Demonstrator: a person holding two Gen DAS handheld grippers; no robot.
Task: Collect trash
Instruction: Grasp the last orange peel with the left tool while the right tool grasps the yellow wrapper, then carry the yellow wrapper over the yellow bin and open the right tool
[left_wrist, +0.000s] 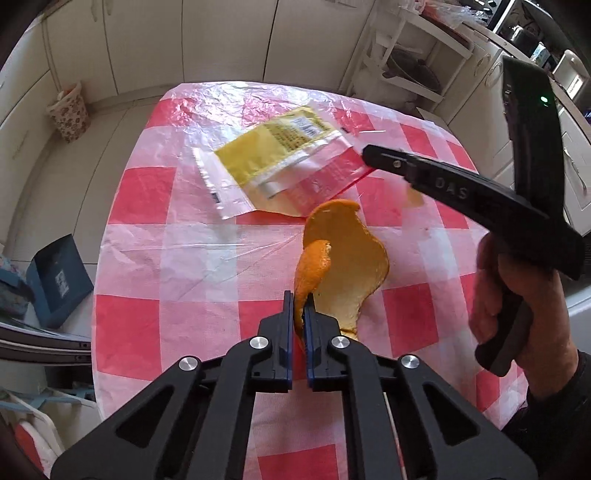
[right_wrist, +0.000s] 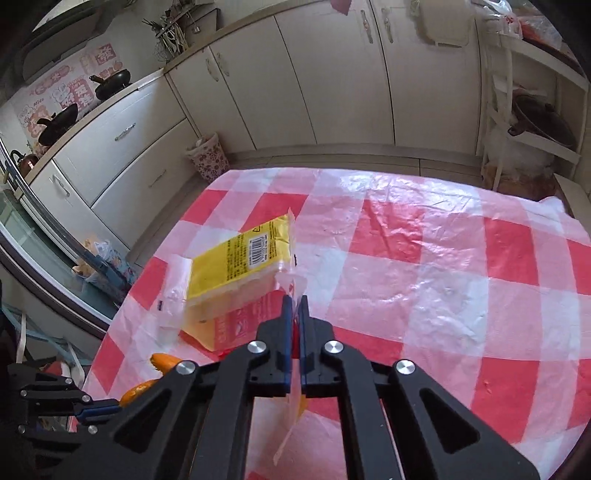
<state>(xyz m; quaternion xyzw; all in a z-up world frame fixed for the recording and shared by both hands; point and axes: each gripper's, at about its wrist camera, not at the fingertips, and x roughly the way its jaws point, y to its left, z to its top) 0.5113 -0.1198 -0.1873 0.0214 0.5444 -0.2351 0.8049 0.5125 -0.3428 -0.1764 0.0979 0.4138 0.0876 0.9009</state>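
Observation:
My left gripper (left_wrist: 300, 297) is shut on an orange peel (left_wrist: 347, 254) and holds it just above the checked tablecloth (left_wrist: 155, 280). The peel curls up past the fingertips. My right gripper (right_wrist: 294, 300) is shut on the edge of a yellow and red plastic snack wrapper (right_wrist: 240, 273), which is lifted at that edge. In the left wrist view the wrapper (left_wrist: 280, 166) lies beyond the peel and the right gripper (left_wrist: 369, 153) pinches its right corner. In the right wrist view the peel (right_wrist: 164, 362) and the left gripper (right_wrist: 110, 406) show at the lower left.
A flowered waste bin (right_wrist: 208, 158) stands on the floor by the white cabinets beyond the table. A blue box (left_wrist: 59, 280) sits on the floor at the left. A white shelf with pans (right_wrist: 535, 122) stands at the far right.

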